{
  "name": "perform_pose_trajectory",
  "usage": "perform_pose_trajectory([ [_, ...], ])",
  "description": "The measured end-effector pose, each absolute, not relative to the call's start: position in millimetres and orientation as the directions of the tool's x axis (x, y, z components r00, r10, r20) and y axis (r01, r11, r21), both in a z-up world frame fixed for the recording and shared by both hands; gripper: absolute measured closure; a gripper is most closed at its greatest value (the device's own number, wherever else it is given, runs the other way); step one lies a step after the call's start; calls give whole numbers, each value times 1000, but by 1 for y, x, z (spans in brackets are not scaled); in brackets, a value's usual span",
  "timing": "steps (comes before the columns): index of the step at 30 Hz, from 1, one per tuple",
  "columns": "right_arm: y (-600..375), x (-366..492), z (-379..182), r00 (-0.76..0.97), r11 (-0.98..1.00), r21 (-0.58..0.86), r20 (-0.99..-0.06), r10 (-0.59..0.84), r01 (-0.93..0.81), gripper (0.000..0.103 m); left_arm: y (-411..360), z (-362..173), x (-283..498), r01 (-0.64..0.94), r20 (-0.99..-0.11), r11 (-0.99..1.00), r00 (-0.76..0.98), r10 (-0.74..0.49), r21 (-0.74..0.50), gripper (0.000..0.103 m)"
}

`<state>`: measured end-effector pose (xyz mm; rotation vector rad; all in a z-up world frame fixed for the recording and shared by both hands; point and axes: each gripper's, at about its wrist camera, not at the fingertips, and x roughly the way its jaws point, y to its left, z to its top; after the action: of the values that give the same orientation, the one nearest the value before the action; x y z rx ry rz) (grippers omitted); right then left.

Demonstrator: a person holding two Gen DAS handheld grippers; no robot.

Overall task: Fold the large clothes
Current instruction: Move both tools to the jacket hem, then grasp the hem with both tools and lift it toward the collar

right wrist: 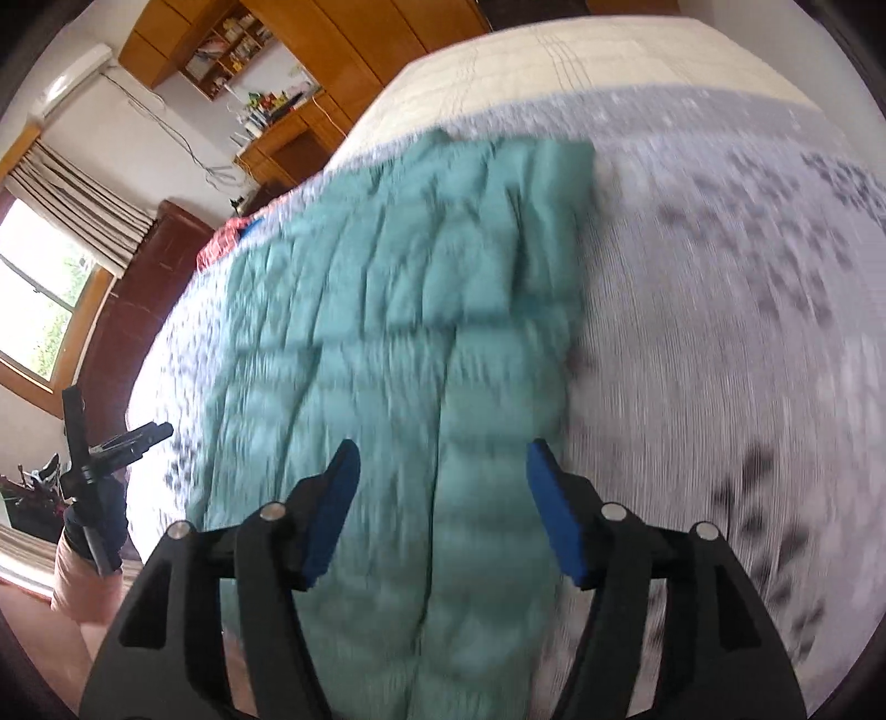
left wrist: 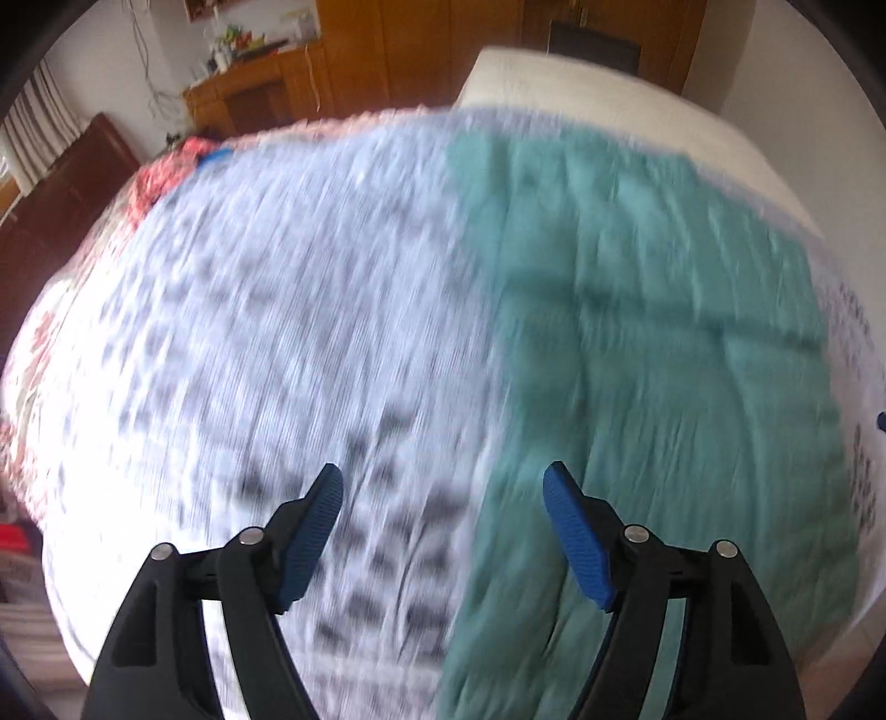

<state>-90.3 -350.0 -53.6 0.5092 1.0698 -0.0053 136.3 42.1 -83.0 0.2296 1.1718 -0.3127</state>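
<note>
Right wrist view: the teal quilted garment (right wrist: 398,310) lies spread flat on the white, black-patterned bedspread (right wrist: 720,332); the right gripper (right wrist: 437,476) hangs above it, jaws apart, holding nothing. The left gripper (left wrist: 443,498) likewise gapes empty over the garment's edge; blur hides any lettering.

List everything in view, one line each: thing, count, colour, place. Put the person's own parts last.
green garment: one, teal green, quilted, spread flat on the bed under both grippers.
bed cover: one, white with a dark print, blurred, under the garment.
cream bedding: one, cream, far end of the bed.
red fabric: one, red patterned, far left edge of the bed.
wooden furniture: golden brown, along the far wall, with small items on its shelves.
window: one, with striped curtain, left wall.
left gripper: one, black with blue pads, open, over the garment's left edge.
right gripper: one, black with blue pads, open, above the garment.
</note>
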Motion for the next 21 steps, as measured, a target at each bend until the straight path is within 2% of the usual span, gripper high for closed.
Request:
perform_pose_trajectory([
  [4, -331, -131, -70, 429, 875, 415, -857, 284, 249, 30, 80, -101, 95, 320, -955, 947, 273, -114, -22, 28],
  [10, -320, -177, -88, 357, 873, 399, -888, 291, 281, 27, 112, -119, 61, 273, -967, 955, 192, -168, -112, 28],
  [19, -323, -206, -127, 322, 827, 460, -875, 361, 324, 28, 115, -139, 37, 268, -947, 927, 113, -300, -262, 28],
  [21, -324, -207, -132, 321, 819, 472, -870, 373, 327, 32, 111, -142, 35, 273, -944, 922, 105, -311, -274, 28],
])
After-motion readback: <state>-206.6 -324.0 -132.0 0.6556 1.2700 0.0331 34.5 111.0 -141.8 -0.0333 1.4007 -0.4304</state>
